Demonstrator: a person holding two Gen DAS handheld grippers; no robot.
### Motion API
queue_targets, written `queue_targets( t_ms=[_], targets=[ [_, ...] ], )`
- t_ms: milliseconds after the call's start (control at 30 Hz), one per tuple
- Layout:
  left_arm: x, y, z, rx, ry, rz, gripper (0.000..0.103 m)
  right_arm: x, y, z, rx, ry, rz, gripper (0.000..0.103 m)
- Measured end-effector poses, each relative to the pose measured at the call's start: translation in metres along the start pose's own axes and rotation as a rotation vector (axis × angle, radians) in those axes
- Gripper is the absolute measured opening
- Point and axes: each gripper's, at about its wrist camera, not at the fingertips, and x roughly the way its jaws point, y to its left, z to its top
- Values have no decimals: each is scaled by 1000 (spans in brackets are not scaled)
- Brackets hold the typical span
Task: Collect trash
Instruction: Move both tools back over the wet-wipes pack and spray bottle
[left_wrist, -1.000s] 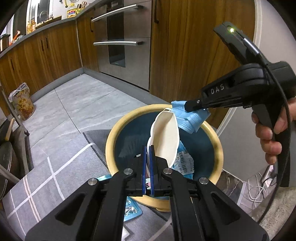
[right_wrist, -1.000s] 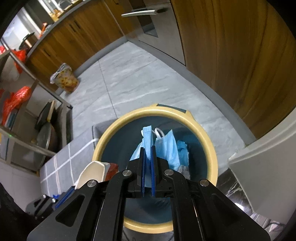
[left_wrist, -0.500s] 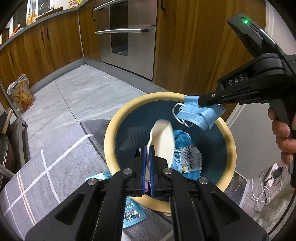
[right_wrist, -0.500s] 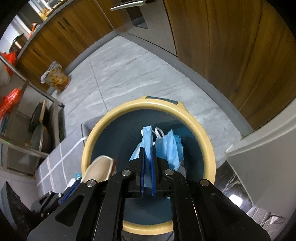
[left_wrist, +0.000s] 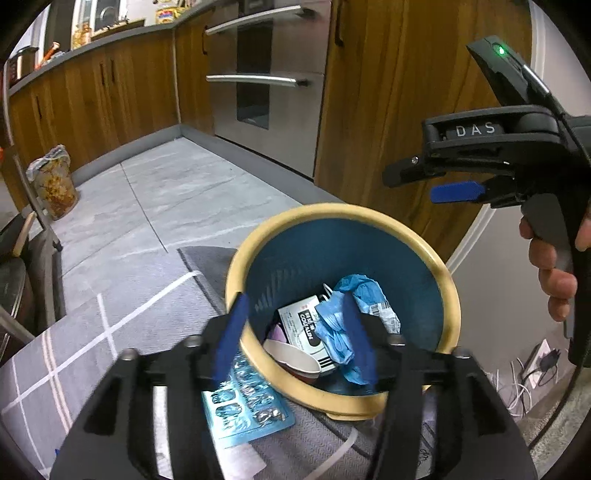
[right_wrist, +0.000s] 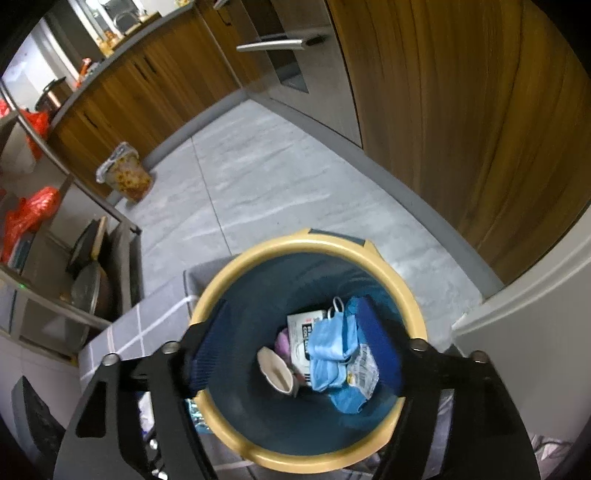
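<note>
A blue bin with a yellow rim (left_wrist: 448, 280) (right_wrist: 306, 243) stands on the floor below both grippers. A white paper cup (left_wrist: 291, 356) (right_wrist: 275, 373), a blue face mask (left_wrist: 334, 328) (right_wrist: 328, 350), a white box (right_wrist: 301, 330) and a blue barcoded wrapper (left_wrist: 373, 299) lie inside it. My left gripper (left_wrist: 295, 339) hovers over the near rim with its jaws opening and nothing held between them. My right gripper (right_wrist: 295, 350) hangs over the bin's mouth, its jaws also opening and empty. In the left wrist view, a hand holds my right gripper (left_wrist: 417, 184) above the far rim.
A blue blister pack (left_wrist: 247, 406) lies on the grey lined mat (left_wrist: 110, 325) beside the bin. A snack bag (left_wrist: 53, 184) sits on the tiled floor. An oven (left_wrist: 266, 74) and wooden cabinets stand behind. Cables (left_wrist: 524, 384) lie at right, a pan shelf (right_wrist: 88, 273) at left.
Both grippers went from shut to open. The white cup left my left gripper and the blue mask left my right one; both now lie in the bin.
</note>
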Motion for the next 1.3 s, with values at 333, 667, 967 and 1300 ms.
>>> queue_targets(
  t_ms=[333,667,967,1300],
  targets=[
    [-54,13,-4,-58,-72,67,97,-31,22,-8,-37,-122,-8,93],
    [-109,33,-22,-81,-107,168,97,-55,77,-33,-137,-152,81,95],
    [-162,73,-51,-159,-117,280,97,-61,137,-64,-291,-128,139,95],
    [-208,120,-111,-246,-53,411,97,-53,188,-89,-304,-62,202,95]
  ],
)
